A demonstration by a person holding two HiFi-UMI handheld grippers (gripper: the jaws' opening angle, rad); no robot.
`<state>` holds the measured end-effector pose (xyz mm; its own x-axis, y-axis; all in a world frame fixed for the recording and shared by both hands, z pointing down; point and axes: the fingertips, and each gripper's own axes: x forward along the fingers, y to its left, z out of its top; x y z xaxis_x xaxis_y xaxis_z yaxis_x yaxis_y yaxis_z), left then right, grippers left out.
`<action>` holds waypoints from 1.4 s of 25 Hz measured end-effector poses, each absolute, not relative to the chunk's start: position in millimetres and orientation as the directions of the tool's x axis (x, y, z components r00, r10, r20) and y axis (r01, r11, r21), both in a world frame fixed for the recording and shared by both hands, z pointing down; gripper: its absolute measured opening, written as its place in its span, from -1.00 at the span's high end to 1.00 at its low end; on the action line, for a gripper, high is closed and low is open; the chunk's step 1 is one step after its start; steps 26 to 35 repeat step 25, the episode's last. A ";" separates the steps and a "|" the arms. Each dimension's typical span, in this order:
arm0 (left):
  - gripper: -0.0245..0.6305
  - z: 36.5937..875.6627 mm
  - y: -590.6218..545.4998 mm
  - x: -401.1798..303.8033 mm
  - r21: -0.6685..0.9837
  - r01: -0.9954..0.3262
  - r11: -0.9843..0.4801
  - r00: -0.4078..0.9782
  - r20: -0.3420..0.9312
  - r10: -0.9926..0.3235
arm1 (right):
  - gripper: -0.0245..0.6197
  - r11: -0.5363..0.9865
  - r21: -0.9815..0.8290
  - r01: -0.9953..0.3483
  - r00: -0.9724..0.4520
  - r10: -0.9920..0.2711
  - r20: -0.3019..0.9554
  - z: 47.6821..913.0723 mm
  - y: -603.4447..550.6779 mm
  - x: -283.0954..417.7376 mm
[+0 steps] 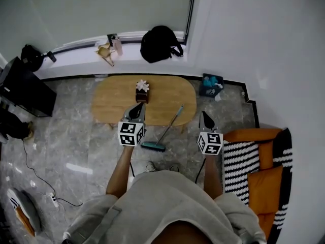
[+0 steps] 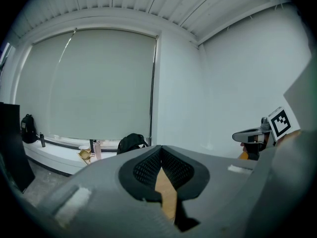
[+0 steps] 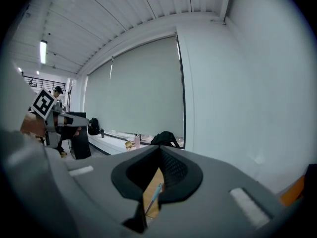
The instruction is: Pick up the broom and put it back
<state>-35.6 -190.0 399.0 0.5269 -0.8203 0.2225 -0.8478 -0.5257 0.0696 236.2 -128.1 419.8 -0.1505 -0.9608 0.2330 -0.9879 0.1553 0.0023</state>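
Both arms reach forward, left gripper (image 1: 137,108) and right gripper (image 1: 205,118) empty with jaws closed

Grey marble floor (image 1: 71,136), white walls (image 1: 264,44). An oval counter (image 1: 111,103) stands just ahead of the left tool (image 1: 137,109), a blind-covered window (image 1: 101,9) beyond; an orange armchair (image 1: 264,182) sits beside the right tool (image 1: 204,118).

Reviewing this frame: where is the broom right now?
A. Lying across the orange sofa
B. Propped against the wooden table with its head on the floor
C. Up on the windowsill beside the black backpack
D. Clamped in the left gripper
B: the head view shows the broom with its teal head down on the floor and its handle slanting up against the edge of the wooden table.
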 end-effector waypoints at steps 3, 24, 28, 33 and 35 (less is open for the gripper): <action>0.92 399.0 -186.7 -34.4 0.077 -0.849 -0.523 0.526 0.220 -0.822 | 0.92 0.158 0.001 -0.987 -0.154 -0.961 0.230 417.8 -127.6 235.8; 0.92 399.1 -184.8 -33.9 0.076 -0.852 -0.518 0.521 0.222 -0.824 | 0.92 0.181 0.002 -0.983 -0.176 -0.955 0.238 418.6 -130.6 234.5; 0.92 398.7 -184.8 -34.2 0.076 -0.852 -0.518 0.521 0.221 -0.824 | 0.92 0.182 0.003 -0.983 -0.176 -0.955 0.238 418.3 -130.7 234.5; 0.92 398.7 -184.8 -34.2 0.076 -0.852 -0.518 0.521 0.221 -0.824 | 0.92 0.182 0.003 -0.983 -0.176 -0.955 0.238 418.3 -130.7 234.5; 0.92 398.7 -184.8 -34.2 0.076 -0.852 -0.518 0.521 0.221 -0.824 | 0.92 0.182 0.003 -0.983 -0.176 -0.955 0.238 418.3 -130.7 234.5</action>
